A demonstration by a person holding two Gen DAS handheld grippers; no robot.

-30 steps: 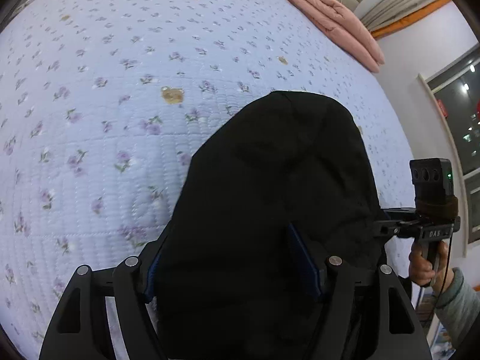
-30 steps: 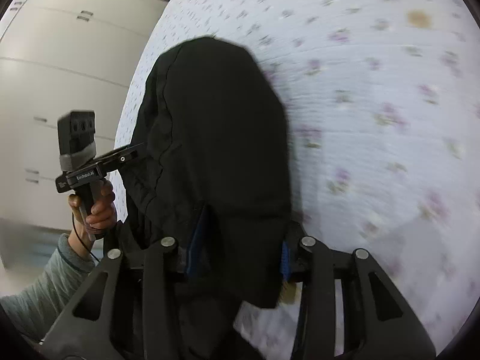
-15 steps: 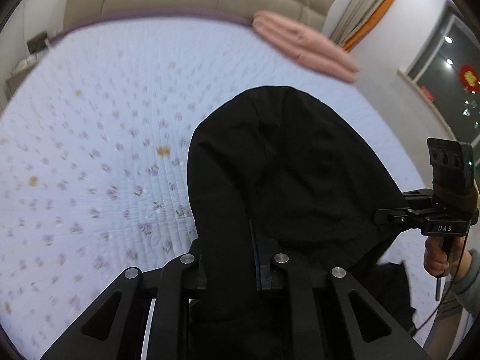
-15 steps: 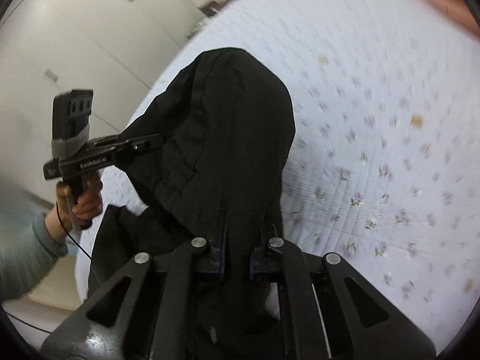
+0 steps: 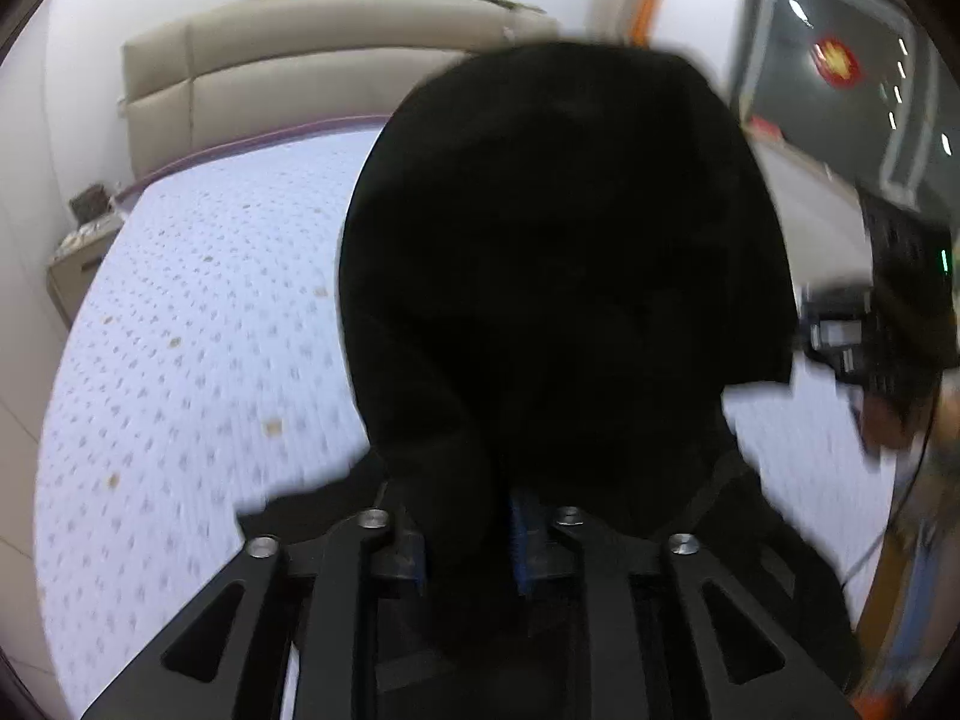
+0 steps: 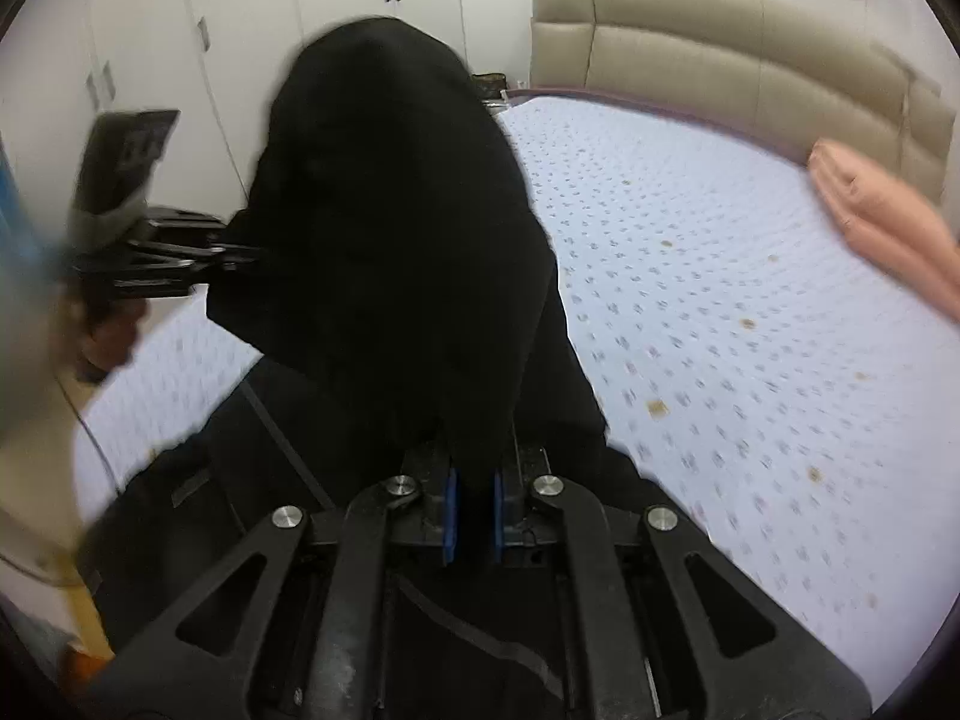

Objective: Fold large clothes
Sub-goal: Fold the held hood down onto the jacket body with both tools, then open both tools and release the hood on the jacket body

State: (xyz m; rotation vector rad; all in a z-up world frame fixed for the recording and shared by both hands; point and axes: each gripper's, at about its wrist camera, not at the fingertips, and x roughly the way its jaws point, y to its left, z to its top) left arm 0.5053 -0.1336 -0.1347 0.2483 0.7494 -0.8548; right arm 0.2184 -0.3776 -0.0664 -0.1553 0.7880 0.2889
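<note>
A large black garment hangs lifted above the flowered bedspread, with more of it lying below near the bed's front edge. My left gripper is shut on a bunched edge of it. My right gripper is shut on another edge of the same garment. Each gripper shows in the other's view: the right one at the right, the left one at the left, both close to the cloth and blurred.
A beige padded headboard runs along the far side of the bed. A folded pink blanket lies at the bed's right side. White wardrobes stand at the left. A bedside table stands by the bed's far left corner.
Both grippers closed on the black garment and rose, lifting it off the bed. The views tilted up from the bedspread toward the headboard and walls.
</note>
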